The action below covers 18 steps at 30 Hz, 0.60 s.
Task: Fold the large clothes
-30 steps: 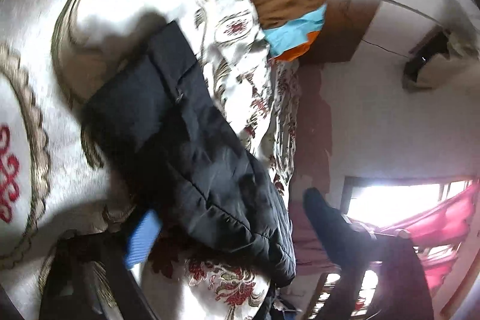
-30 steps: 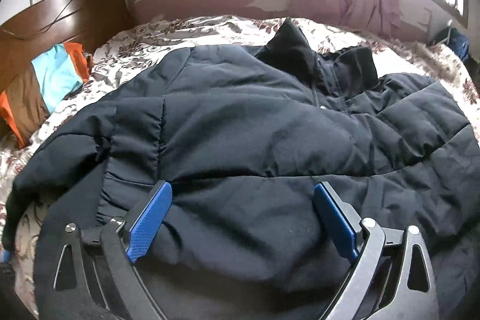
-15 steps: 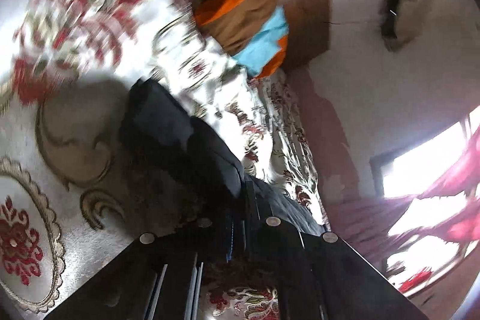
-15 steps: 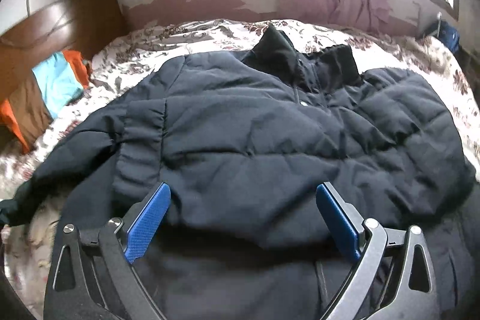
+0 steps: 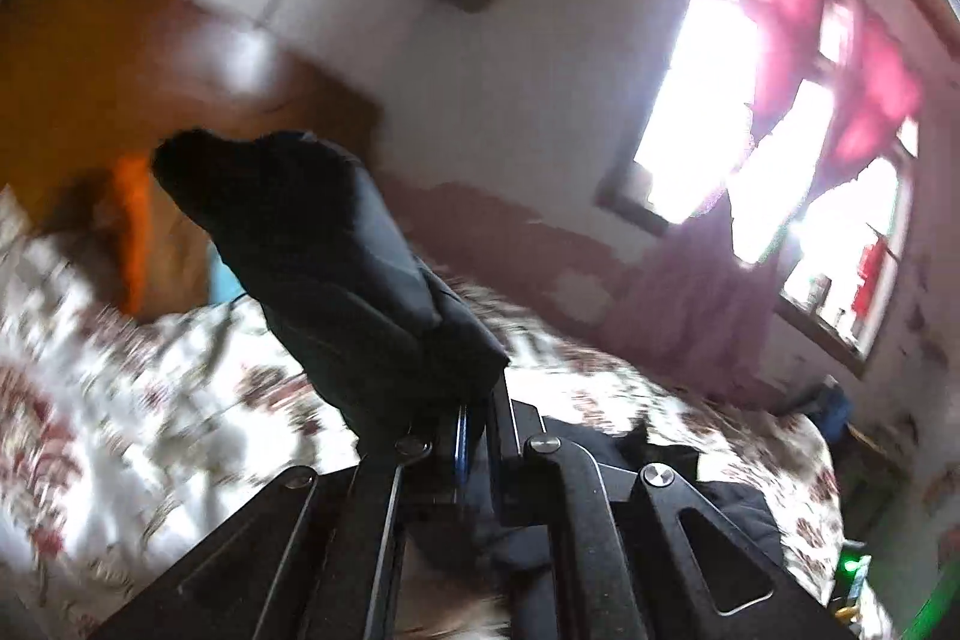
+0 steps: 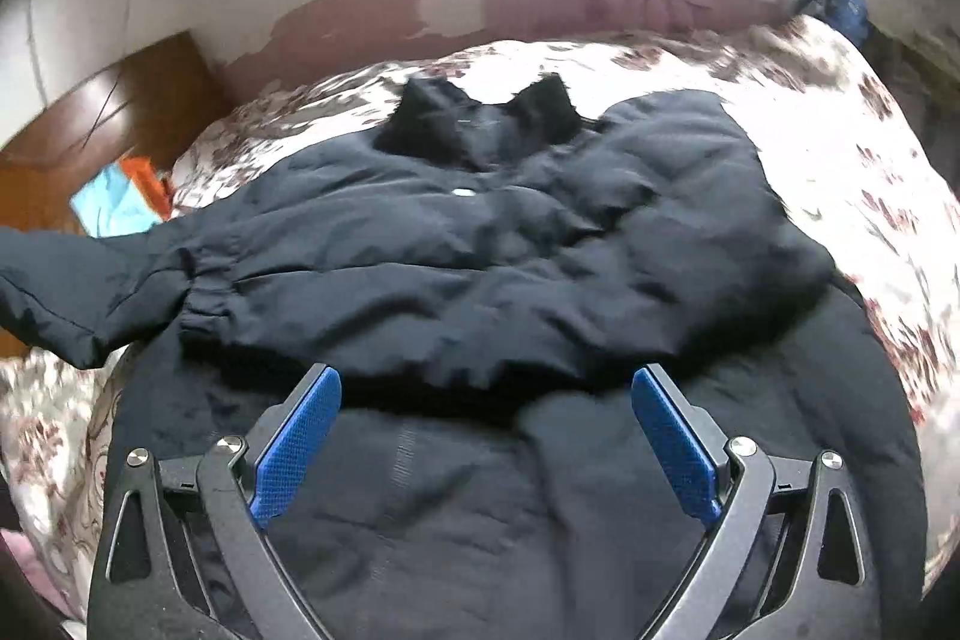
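Observation:
A large black padded jacket (image 6: 510, 250) lies spread on the floral bed, collar at the far side. My right gripper (image 6: 486, 436) is open, its blue pads (image 6: 297, 436) hovering over the jacket's lower part, holding nothing. My left gripper (image 5: 465, 424) is shut on the jacket's sleeve (image 5: 336, 268), which sticks up in front of the camera, lifted off the bed. The same sleeve (image 6: 66, 292) shows raised at the left edge of the right wrist view. The rest of the jacket (image 5: 708, 496) lies low behind the left gripper.
The floral bedspread (image 6: 840, 130) covers the bed. A brown headboard (image 5: 120, 58) stands at the left, with orange and blue folded bedding (image 6: 120, 196) by it. A window with pink curtains (image 5: 810, 100) is on the far wall. A blue bag (image 6: 846, 4) sits beyond the bed.
My left gripper closed on the sleeve and lifted it, swinging up from the bedspread toward the wall and window. My right gripper rose and pulled back, staying open.

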Motion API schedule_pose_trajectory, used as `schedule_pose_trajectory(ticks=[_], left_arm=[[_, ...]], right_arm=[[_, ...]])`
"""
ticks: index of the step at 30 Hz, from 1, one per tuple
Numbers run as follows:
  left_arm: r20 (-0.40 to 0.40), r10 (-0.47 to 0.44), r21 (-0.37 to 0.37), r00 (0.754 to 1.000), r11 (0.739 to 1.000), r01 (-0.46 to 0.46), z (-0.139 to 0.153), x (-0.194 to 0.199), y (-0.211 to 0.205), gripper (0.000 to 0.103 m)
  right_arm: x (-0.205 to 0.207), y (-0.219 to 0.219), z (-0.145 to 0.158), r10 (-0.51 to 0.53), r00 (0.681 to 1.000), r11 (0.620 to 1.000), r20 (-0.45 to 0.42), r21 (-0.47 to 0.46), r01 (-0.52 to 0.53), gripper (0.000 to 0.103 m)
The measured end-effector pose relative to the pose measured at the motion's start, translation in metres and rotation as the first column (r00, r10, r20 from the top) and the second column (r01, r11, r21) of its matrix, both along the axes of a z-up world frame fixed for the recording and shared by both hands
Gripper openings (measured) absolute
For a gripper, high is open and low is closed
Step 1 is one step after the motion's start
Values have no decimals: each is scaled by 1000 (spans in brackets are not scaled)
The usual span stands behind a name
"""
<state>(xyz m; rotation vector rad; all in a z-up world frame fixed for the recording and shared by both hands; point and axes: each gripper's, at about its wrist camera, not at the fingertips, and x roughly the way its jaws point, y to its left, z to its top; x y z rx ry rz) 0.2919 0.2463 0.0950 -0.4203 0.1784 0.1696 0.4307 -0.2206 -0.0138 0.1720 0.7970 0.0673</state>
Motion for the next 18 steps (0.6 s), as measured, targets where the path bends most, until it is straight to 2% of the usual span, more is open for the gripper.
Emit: schedule_pose_trajectory(ticks=[2, 4, 9, 13, 15, 18], left_arm=[[-6, -39, 97, 999, 995, 39, 24, 8, -33, 6], [-22, -83, 188, 996, 978, 86, 42, 14, -70, 6], [-74, -241, 244, 968, 936, 252, 58, 37, -157, 6], [-129, -345, 236, 930, 900, 366, 45, 50, -215, 6], [-167, -380, 235, 910, 881, 411, 33, 57, -241, 6], [-242, -437, 251, 866, 834, 491, 5, 65, -280, 5]], right_arm=[[-4, -25, -4, -32, 999, 998, -17, 56, 32, 95], [-9, -46, -5, -60, 998, 993, -18, 98, 62, 95], [-20, -92, -5, -111, 994, 979, -2, 170, 110, 95], [-22, -121, -8, -113, 993, 959, 22, 262, 104, 95], [-22, -136, -15, -128, 991, 933, 38, 343, 107, 95], [-22, -147, -25, -128, 990, 893, 62, 442, 88, 95]])
